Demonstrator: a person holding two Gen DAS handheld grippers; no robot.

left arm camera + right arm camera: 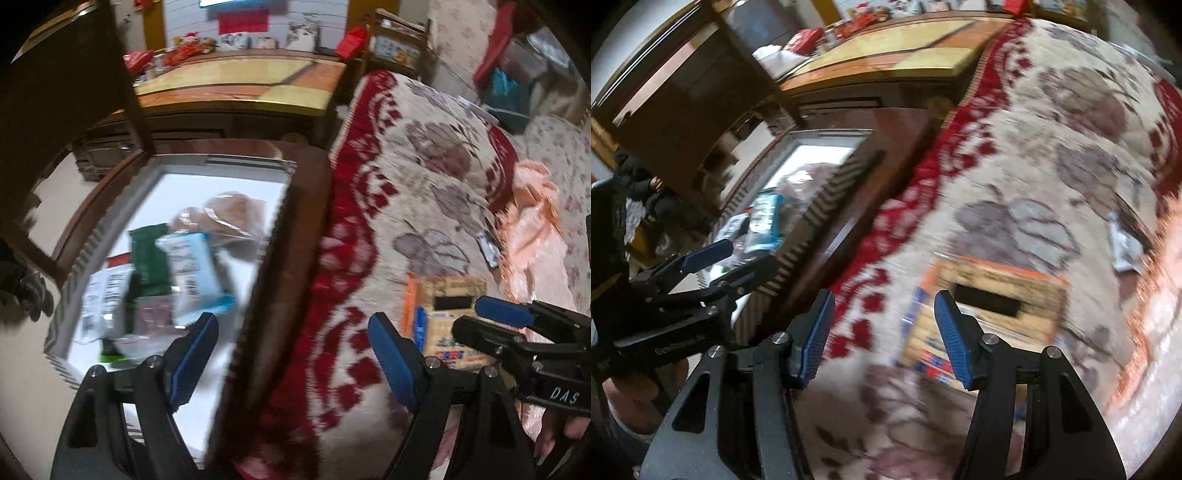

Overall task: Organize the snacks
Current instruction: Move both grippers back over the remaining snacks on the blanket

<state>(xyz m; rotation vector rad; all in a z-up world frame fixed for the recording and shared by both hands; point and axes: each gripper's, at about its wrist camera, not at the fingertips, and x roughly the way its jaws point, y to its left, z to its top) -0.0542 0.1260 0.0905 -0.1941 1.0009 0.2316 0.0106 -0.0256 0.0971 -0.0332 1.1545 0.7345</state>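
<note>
Left gripper (pixel 291 354) fingers apart and empty above white tray's (pixel 221 162) edge, snack packets (pixel 192 273) piled inside, right gripper (pixel 884 338) fingers apart, empty, over cracker box (pixel 993 306) lying on patterned blanket (pixel 1034 177).

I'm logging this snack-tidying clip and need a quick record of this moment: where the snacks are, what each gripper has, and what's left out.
container: white-lined drawer, open
in drawer: green packet, light blue packet, bagged buns, other wrappers
left out: cracker box, lying on the patterned blanket
left gripper: open, nothing between the fingers
right gripper: open, empty, aimed toward the cracker box
picture quality: motion-blurred
</note>
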